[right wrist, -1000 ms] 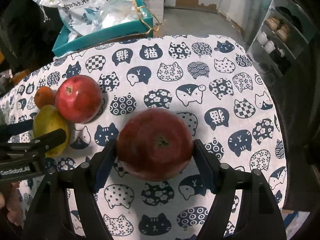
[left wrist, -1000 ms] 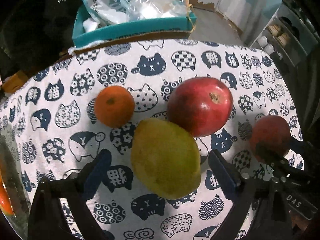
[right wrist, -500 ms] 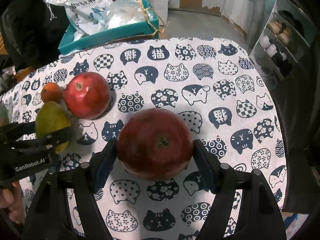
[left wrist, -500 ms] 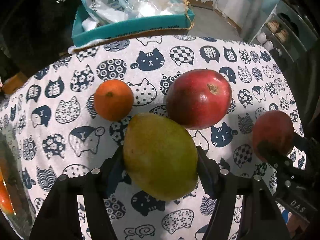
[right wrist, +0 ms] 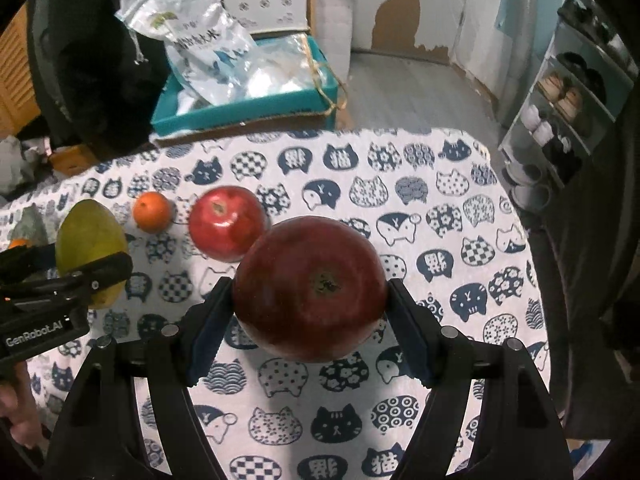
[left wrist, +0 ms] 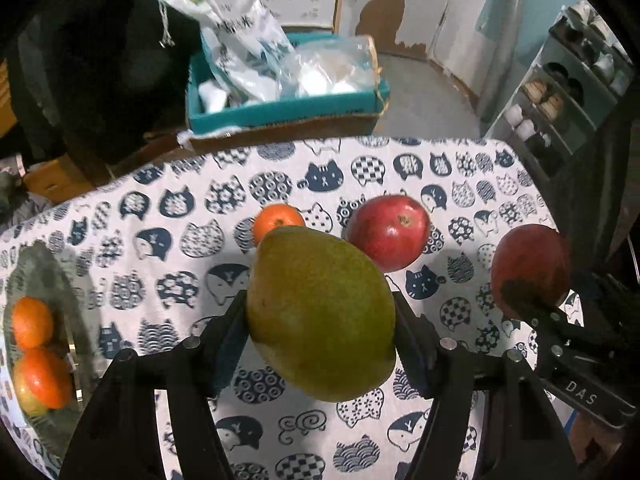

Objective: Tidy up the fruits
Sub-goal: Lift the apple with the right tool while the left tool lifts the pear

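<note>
Left gripper [right wrist: 68, 276] reads "GenRobot.AI"; right gripper [left wrist: 560, 320] "DAS", possibly cropped.

The left gripper [left wrist: 320, 320] points steeply down, its jaws closed on the sides of a green mango [left wrist: 320, 312] held clear of the tabletop; the right gripper [right wrist: 310, 296] tilts down likewise, jaws clamped on a dark red apple [right wrist: 310, 288]; a bare hand [right wrist: 14, 404] shows at the near left edge.
</note>
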